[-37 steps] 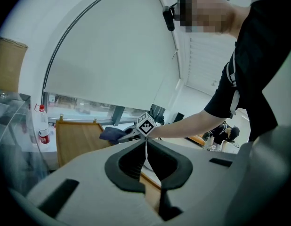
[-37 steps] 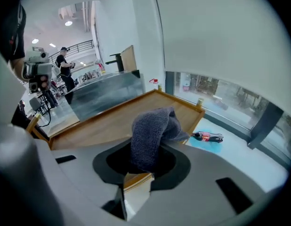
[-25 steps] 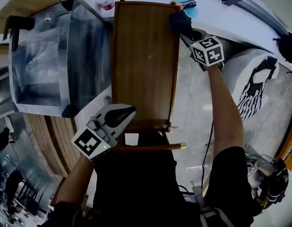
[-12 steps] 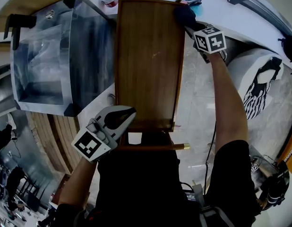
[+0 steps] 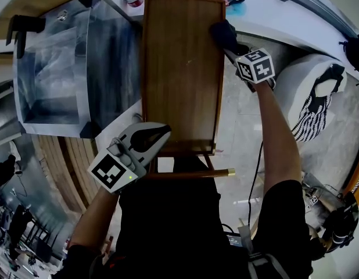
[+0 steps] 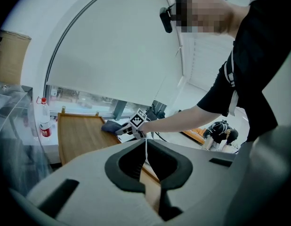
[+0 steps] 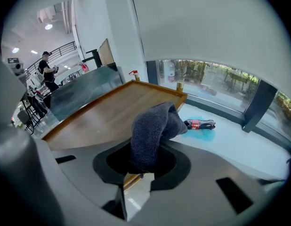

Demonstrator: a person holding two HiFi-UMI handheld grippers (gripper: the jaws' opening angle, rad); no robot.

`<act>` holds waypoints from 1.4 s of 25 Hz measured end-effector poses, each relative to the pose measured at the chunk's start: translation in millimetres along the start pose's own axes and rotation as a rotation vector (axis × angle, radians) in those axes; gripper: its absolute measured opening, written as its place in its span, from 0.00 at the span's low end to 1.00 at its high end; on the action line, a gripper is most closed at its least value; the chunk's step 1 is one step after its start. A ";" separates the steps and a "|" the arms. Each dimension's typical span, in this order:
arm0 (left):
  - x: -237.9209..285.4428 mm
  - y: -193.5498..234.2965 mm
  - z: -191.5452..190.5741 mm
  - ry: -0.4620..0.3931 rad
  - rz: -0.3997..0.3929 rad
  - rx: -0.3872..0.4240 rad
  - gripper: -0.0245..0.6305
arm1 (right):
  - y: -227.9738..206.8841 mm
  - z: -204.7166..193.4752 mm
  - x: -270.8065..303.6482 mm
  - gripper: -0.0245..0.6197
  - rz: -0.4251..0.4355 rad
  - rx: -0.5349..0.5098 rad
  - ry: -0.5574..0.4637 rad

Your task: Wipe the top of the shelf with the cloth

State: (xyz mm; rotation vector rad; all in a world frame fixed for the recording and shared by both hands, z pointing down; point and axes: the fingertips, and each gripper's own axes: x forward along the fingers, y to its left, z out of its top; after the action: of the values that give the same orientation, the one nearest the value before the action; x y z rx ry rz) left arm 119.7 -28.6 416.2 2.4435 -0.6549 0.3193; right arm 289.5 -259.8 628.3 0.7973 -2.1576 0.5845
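Currently the largest item is the wooden shelf top (image 5: 179,68), a long panel with a raised rim. A clear case (image 5: 57,68) stands just beside its left edge. A white bench (image 5: 266,16) runs past its far end, and bare floor lies open along its right side.

The right claw (image 5: 230,45) is at the right rim near the far corner, clamped on the dark cloth (image 5: 222,32). The cloth lies over that rim. The right gripper view shows what the head view cannot: the cloth (image 7: 152,126) stands folded and upright between the jaws. Beyond it, a bottle (image 7: 199,124) lies on a blue patch of the bench.

The left claw (image 5: 159,133) sits at the near left corner of the shelf. The left gripper view shows its jaws together with nothing between them. That view alone shows an upright red-labelled bottle (image 6: 44,121) beyond the far left corner. The whole middle of the panel is bare wood.
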 end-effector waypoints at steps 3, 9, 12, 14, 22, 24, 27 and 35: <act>-2.9 -5.6 -0.3 -0.003 -0.011 0.009 0.08 | 12.0 -13.4 -7.1 0.17 0.007 -0.001 0.013; -13.8 -15.5 -4.9 -0.008 -0.020 0.017 0.08 | 33.1 -37.6 -19.6 0.17 0.002 0.024 0.026; -18.1 -20.5 -5.3 -0.012 -0.022 0.021 0.08 | 47.7 -52.1 -24.9 0.17 0.009 0.037 0.034; -20.3 -23.3 -6.0 -0.013 -0.023 0.022 0.08 | 56.1 -61.1 -28.8 0.17 0.014 0.046 0.036; -24.7 -34.9 -9.6 -0.012 -0.039 0.038 0.08 | 86.9 -96.5 -44.6 0.17 0.026 0.064 0.059; -25.5 -36.8 -8.8 -0.014 -0.044 0.040 0.08 | 96.3 -104.7 -47.9 0.17 0.031 0.066 0.066; -25.8 -39.4 -8.0 -0.016 -0.052 0.047 0.08 | 109.2 -117.1 -53.9 0.17 0.040 0.078 0.070; -23.6 -47.8 -14.8 -0.001 -0.075 0.053 0.08 | 142.8 -154.1 -69.0 0.17 0.065 0.087 0.096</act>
State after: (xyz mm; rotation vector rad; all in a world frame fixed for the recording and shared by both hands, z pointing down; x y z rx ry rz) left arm 123.4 23.1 396.7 2.5119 -0.5607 0.3087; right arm 301.7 -40.0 648.0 0.7323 -2.0884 0.7397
